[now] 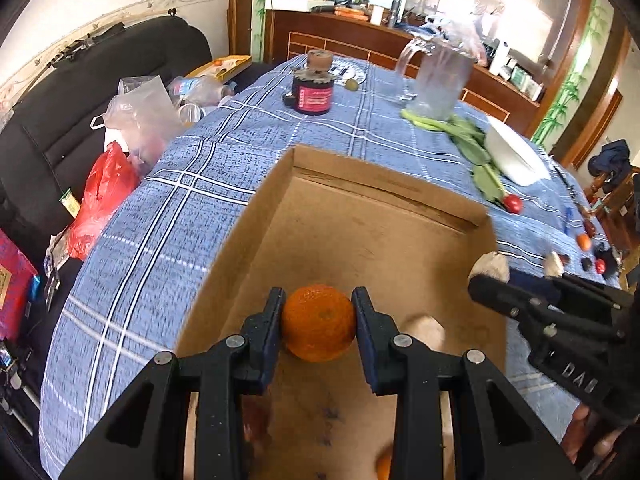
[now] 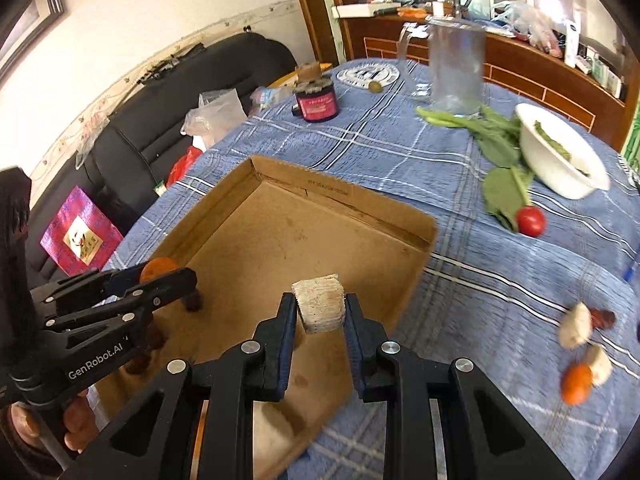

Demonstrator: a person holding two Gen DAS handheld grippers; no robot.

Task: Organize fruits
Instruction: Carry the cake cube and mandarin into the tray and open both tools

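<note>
My left gripper (image 1: 319,304) is shut on an orange tangerine (image 1: 319,322) and holds it above the floor of a shallow cardboard box (image 1: 384,208). In the right wrist view the left gripper (image 2: 160,276) shows at the left with the tangerine (image 2: 158,266) in it. My right gripper (image 2: 320,306) is shut on a pale beige chunk (image 2: 320,304) over the box's (image 2: 352,208) near right part. In the left wrist view the right gripper (image 1: 516,276) holds the chunk (image 1: 490,266) at the box's right wall.
A blue plaid tablecloth (image 2: 480,280) covers the table. On it are a dark red jar (image 2: 316,104), a glass pitcher (image 2: 456,68), leafy greens (image 2: 500,144), a white bowl (image 2: 560,160), a red tomato (image 2: 530,220) and small fruits and beige pieces (image 2: 580,352) at the right. A black sofa with bags (image 1: 112,184) is at the left.
</note>
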